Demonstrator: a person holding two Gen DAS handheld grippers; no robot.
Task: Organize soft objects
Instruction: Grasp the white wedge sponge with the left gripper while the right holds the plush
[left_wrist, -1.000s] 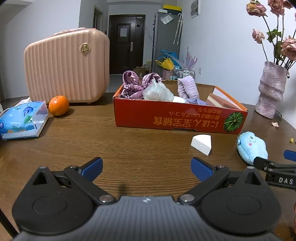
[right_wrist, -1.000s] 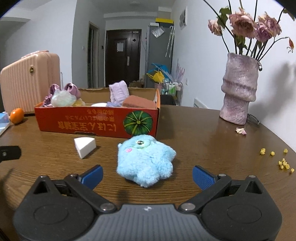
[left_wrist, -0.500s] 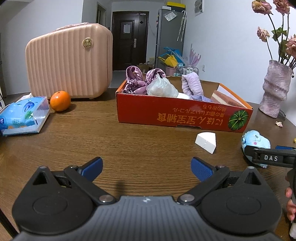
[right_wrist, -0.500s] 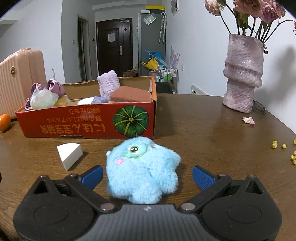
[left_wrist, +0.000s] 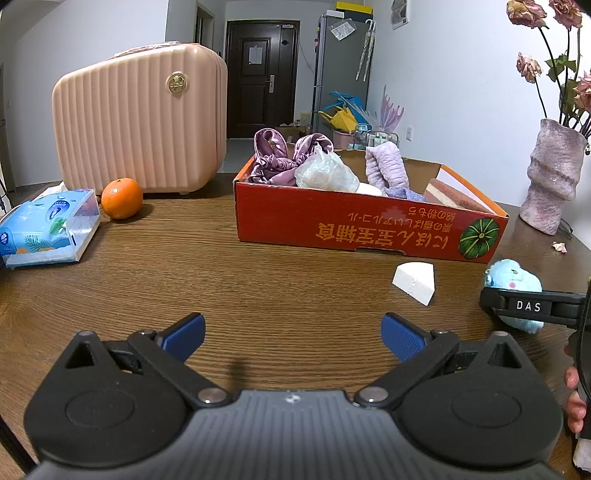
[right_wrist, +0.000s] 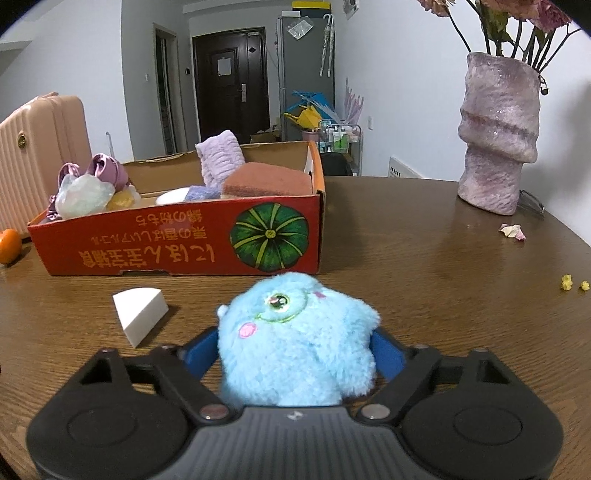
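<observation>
Plush toy (right_wrist: 295, 343), pale blue and fluffy with a stitched eye and a pink cheek, lies on the brown wooden table (right_wrist: 443, 266) just in front of the red cardboard box (right_wrist: 177, 247), close to the box's corner with the green pumpkin print. The right gripper (right_wrist: 295, 350) reaches around the toy: its two blue fingers (right_wrist: 199, 350) stand one on each flank, their jaws have just been closing, and the fur now bulges against both pads, so the toy looks caught in a first, light grip. For a good pick, the squeeze should probably go a little deeper into the toy's middle, since plush gives way and can slip out, and the lift should go straight up high enough to clear the box wall before moving over the soft things already inside. A white wedge-shaped sponge (right_wrist: 140, 314) lies on the table just to the left of the toy, apart from it. The left gripper (left_wrist: 291, 336) hovers above bare table, its jaws spread wide with nothing between them, well apart from the toy.
</observation>
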